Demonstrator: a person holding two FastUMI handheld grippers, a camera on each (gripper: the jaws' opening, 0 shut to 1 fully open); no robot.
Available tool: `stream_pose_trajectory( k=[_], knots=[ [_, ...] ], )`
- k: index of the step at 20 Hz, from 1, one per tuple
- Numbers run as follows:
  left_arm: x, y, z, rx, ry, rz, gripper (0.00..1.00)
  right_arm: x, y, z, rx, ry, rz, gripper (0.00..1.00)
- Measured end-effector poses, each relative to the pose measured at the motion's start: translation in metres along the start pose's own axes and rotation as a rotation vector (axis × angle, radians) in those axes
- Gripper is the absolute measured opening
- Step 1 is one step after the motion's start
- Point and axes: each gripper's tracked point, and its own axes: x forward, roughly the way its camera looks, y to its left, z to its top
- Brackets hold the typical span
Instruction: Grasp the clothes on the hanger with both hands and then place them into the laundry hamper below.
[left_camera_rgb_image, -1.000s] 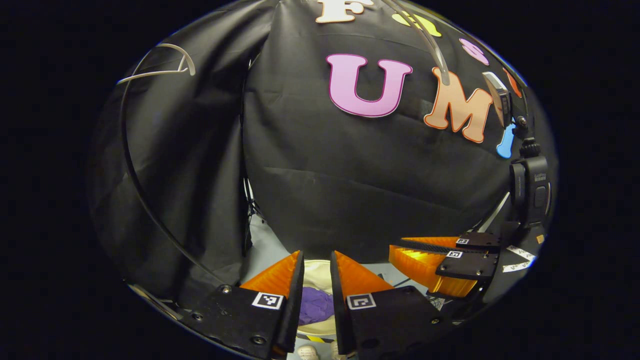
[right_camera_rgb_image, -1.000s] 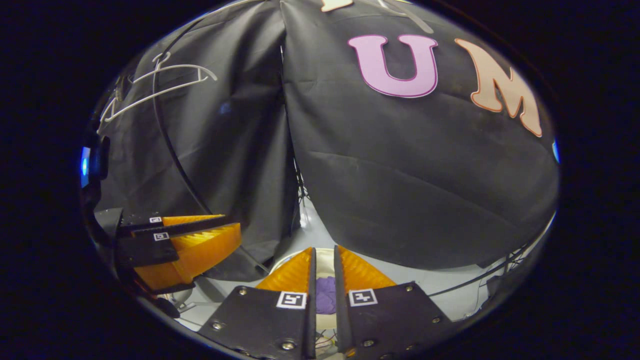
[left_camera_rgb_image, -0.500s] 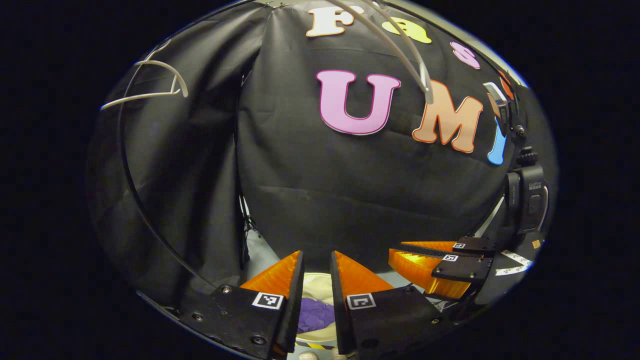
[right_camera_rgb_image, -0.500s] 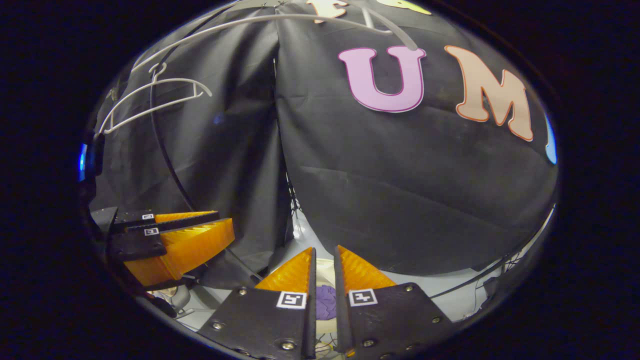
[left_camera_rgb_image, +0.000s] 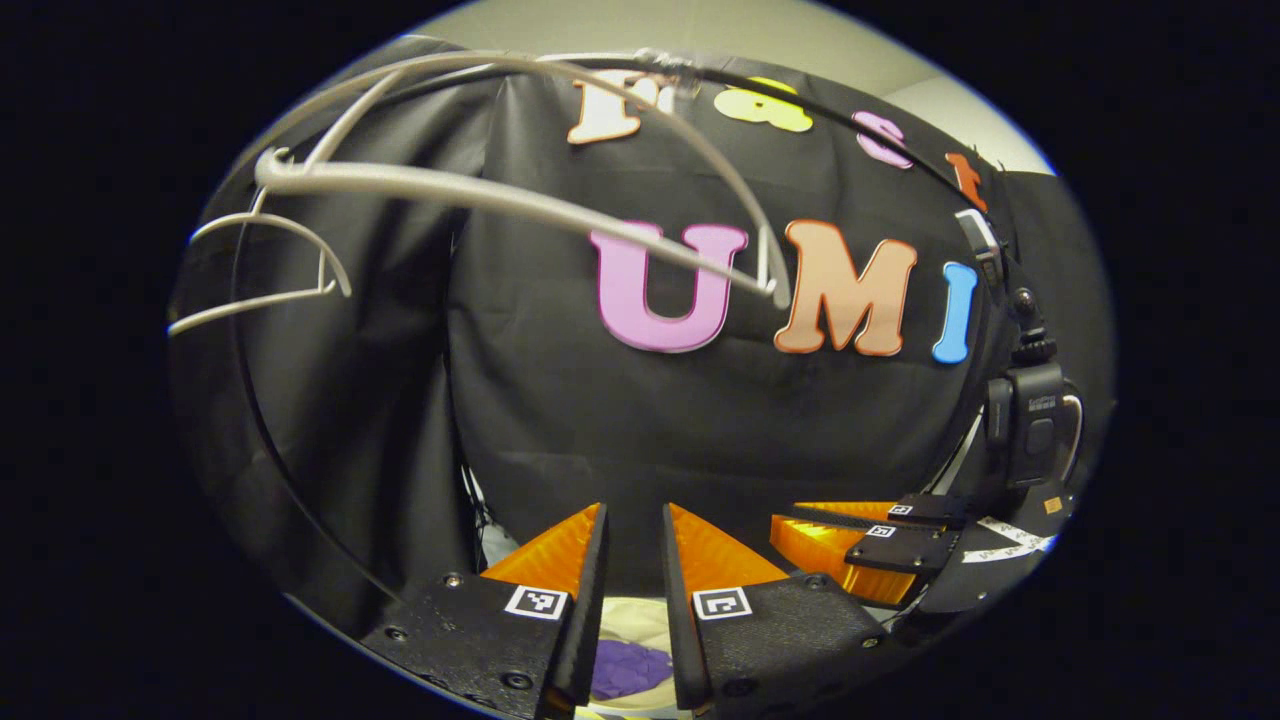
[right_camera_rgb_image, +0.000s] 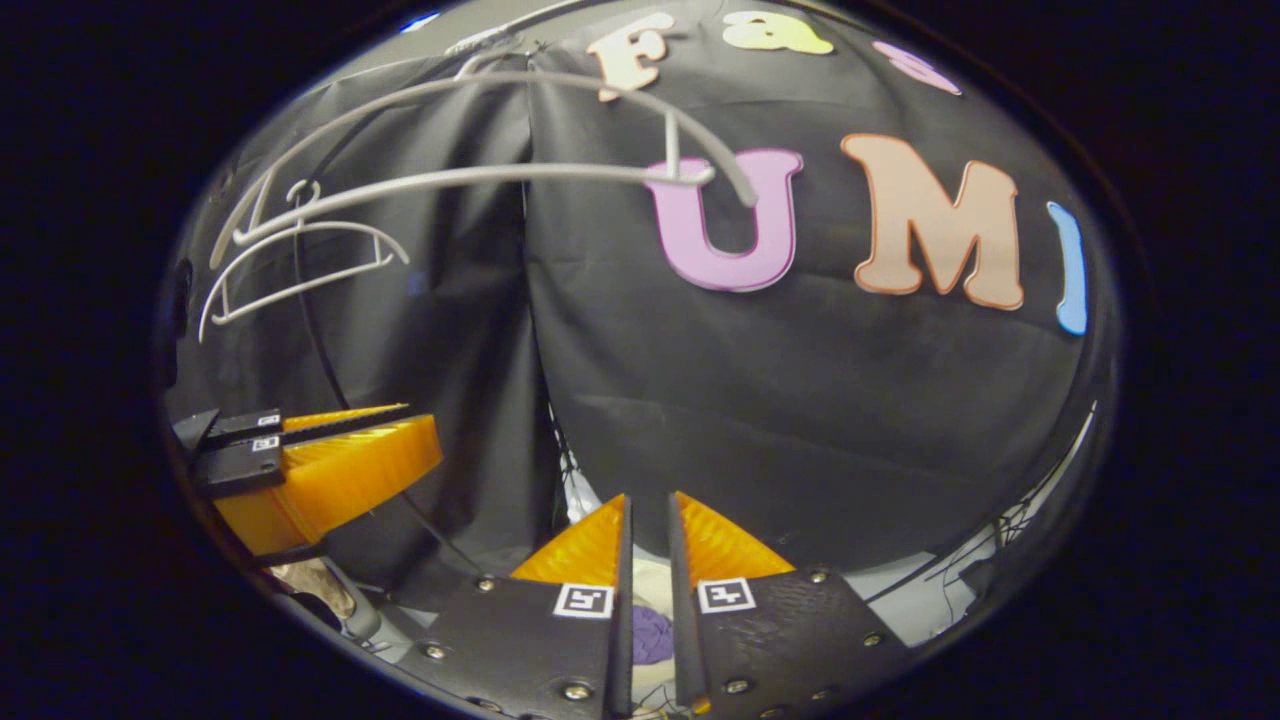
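The purple clothes (left_camera_rgb_image: 628, 668) lie bunched in the pale laundry hamper (left_camera_rgb_image: 640, 625) below me, so the drop looks done. My left gripper (left_camera_rgb_image: 632, 560) and right gripper (right_camera_rgb_image: 647, 545) hold nothing, jaws narrow, under the bare hanger (left_camera_rgb_image: 500, 195).

Hanger (left_camera_rgb_image: 500, 195): pale plastic, smooth, slight sheen. Second hanger (right_camera_rgb_image: 300, 265): same pale plastic, thin. Booth wall (left_camera_rgb_image: 700, 420): black cloth, matt, creased. Clothes (left_camera_rgb_image: 625, 668): purple cloth, crumpled, matt. Hamper (left_camera_rgb_image: 640, 620): cream, soft-looking; material uncertain. Left gripper (left_camera_rgb_image: 632, 520) fingers (left_camera_rgb_image: 560, 550): ribbed plastic, semi-gloss.
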Motion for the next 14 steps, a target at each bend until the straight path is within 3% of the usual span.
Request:
stream_pose_trajectory(
  k=[3,4,5,14],
  knots=[
    [-0.015,-0.016,0.039,0.023,-0.086,-0.025,0.32,-0.028,-0.012,0.039,-0.020,-0.099,-0.035,0.17],
    [-0.020,-0.021,0.051,0.027,-0.115,-0.034,0.24,-0.040,-0.014,0.053,-0.022,-0.134,-0.045,0.17],
    [-0.026,-0.027,0.065,0.031,-0.147,-0.044,0.32,-0.053,-0.015,0.065,-0.025,-0.169,-0.056,0.17],
    [-0.086,-0.064,0.163,0.046,-0.381,-0.091,0.31,-0.154,-0.026,0.162,-0.056,-0.426,-0.134,0.17]
  ],
)
